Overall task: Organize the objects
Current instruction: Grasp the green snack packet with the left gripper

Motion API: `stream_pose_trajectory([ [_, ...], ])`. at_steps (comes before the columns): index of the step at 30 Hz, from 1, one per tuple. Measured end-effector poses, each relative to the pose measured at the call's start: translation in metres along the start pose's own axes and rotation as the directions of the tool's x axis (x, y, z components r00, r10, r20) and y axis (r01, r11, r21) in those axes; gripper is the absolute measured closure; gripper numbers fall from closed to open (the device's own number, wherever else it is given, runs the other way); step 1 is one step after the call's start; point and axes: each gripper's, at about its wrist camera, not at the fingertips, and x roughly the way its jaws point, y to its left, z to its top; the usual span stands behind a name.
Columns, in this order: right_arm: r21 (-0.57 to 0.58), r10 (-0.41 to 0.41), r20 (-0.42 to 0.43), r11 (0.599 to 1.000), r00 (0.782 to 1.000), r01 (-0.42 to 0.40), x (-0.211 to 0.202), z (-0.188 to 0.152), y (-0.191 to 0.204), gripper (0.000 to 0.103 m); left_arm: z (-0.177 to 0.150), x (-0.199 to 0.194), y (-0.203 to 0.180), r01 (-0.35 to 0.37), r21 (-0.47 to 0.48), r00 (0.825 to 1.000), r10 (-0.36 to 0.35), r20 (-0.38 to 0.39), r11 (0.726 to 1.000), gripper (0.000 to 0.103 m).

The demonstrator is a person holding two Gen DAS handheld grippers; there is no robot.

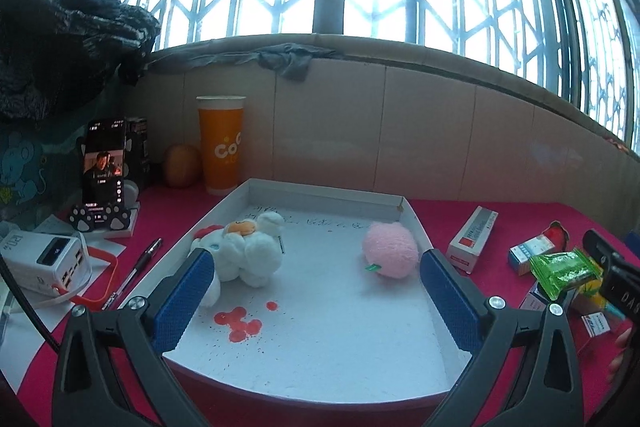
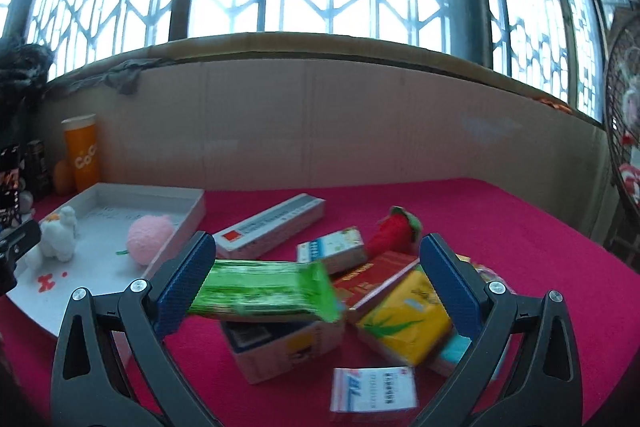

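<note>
A white tray on the red cloth holds a white plush toy and a pink plush ball. My left gripper hangs open over the tray's near half with nothing between its blue pads. My right gripper stands wide open over a pile to the tray's right. That pile has a green packet lying on a white box, a red box and a yellow tissue pack. The pads do not press on any of them. A long white box and a red strawberry toy lie behind.
An orange cup, a round fruit, a phone on a stand, a power bank and a pen sit left of the tray. A small blue-white box and a sachet lie near the pile. A fan stands at the far right.
</note>
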Motion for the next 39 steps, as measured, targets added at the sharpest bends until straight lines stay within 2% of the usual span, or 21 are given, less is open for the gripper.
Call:
stream_pose_trajectory([
  [7, 0.047, -0.122, -0.017, 0.991, 0.992, 0.122, -0.003, -0.001, -0.047, 0.000, 0.000, 0.002, -0.013, 0.024, 0.043, 0.999, -0.023, -0.027, 0.999, 0.000],
  [13, 0.109, -0.232, -0.073, 0.965, 0.970, 0.239, -0.009, -0.004, -0.099, 0.000, -0.004, 0.001, -0.037, 0.079, 0.111, 0.996, -0.075, -0.042, 0.991, 0.000],
  [17, 0.183, -0.263, -0.128, 0.941, 0.956, 0.284, -0.011, -0.006, -0.133, 0.000, -0.006, 0.008, -0.058, 0.128, 0.165, 0.990, -0.115, -0.084, 0.978, 0.000],
  [20, 0.230, -0.255, -0.170, 0.929, 0.952, 0.290, -0.010, -0.009, -0.150, 0.000, -0.008, 0.015, -0.074, 0.193, 0.189, 0.976, -0.170, -0.133, 0.963, 0.000],
  [23, 0.273, -0.232, -0.197, 0.920, 0.953, 0.280, -0.007, -0.011, -0.160, 0.000, -0.006, 0.024, -0.091, 0.304, 0.165, 0.947, -0.279, -0.161, 0.938, 0.000],
  [27, 0.286, -0.214, -0.212, 0.919, 0.954, 0.270, -0.005, -0.015, -0.163, 0.000, 0.003, 0.034, -0.117, 0.425, 0.194, 0.902, -0.395, -0.177, 0.884, 0.000],
  [29, 0.287, -0.205, -0.216, 0.921, 0.955, 0.263, -0.004, -0.016, -0.162, 0.000, 0.010, 0.034, -0.133, 0.491, 0.248, 0.870, -0.456, -0.186, 0.835, 0.000],
  [30, 0.287, -0.201, -0.217, 0.922, 0.955, 0.260, -0.004, -0.016, -0.161, 0.000, 0.013, 0.032, -0.140, 0.523, 0.276, 0.852, -0.485, -0.197, 0.806, 0.000],
  [32, 0.289, -0.193, -0.220, 0.923, 0.956, 0.253, -0.003, -0.017, -0.161, 0.000, 0.017, 0.029, -0.156, 0.592, 0.357, 0.806, -0.541, -0.241, 0.723, 0.000],
  [34, 0.293, -0.182, -0.225, 0.924, 0.957, 0.245, -0.001, -0.018, -0.162, 0.000, 0.017, 0.030, -0.174, 0.628, 0.451, 0.776, -0.553, -0.301, 0.634, 0.000],
  [37, 0.298, -0.171, -0.239, 0.924, 0.956, 0.240, 0.001, -0.020, -0.163, 0.000, 0.011, 0.037, -0.196, 0.652, 0.541, 0.754, -0.529, -0.389, 0.531, 0.000],
  [39, 0.304, -0.169, -0.243, 0.922, 0.955, 0.240, 0.001, -0.021, -0.164, 0.000, 0.008, 0.044, -0.205, 0.650, 0.571, 0.756, -0.500, -0.422, 0.501, 0.000],
])
